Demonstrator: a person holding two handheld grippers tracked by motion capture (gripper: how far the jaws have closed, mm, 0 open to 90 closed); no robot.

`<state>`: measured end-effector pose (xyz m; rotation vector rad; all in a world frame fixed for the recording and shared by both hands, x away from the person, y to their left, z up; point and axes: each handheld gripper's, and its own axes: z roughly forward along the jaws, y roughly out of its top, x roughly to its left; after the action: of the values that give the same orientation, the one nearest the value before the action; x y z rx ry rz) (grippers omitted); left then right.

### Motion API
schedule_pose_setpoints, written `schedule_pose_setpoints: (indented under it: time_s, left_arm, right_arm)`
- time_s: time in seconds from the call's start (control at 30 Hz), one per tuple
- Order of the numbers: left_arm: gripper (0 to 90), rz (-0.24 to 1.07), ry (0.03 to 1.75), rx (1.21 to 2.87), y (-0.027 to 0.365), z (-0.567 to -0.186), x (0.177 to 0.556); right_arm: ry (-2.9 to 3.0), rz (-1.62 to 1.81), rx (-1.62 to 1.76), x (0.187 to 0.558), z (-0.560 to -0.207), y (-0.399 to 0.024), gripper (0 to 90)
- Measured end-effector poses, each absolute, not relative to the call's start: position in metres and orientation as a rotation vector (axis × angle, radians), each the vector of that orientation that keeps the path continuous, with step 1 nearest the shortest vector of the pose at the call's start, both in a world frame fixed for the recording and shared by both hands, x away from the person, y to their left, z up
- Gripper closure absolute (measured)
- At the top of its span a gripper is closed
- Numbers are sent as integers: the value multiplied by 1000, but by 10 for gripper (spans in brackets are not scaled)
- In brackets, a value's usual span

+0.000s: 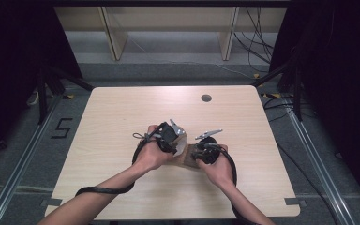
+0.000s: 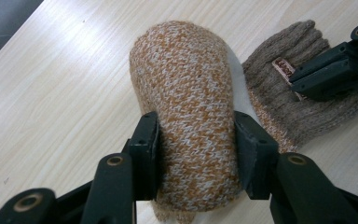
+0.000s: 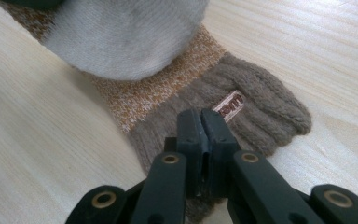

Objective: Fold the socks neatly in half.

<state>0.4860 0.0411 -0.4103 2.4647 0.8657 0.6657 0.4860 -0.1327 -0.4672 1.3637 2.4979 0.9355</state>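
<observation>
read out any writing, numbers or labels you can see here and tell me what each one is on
"5": large dark numeral on the grey floor left of the table, high view.
Small brown label sewn on the cuff of the knitted sock: raised letters, too blurred and tilted to read for certain. It also shows in the left gripper view, unreadable there too.
No other text can be made out.

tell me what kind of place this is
Probably a lab or recording studio, not a home: a bare wooden table on a grey floor with metal rails, loose cables, and black curtains at both sides.
</observation>
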Motion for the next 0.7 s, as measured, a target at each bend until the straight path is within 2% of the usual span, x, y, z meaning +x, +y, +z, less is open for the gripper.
schedule_pose_setpoints:
  time_s: [0.33, 0.7]
  left_arm:
    - [559, 710, 819, 2481, 31, -414, 480]
    - [553, 702, 792, 2485, 21, -418, 477]
  right_arm:
    - [2491, 939, 1386, 485, -467, -133, 868]
    - [2480, 949, 1402, 486, -468, -134, 868]
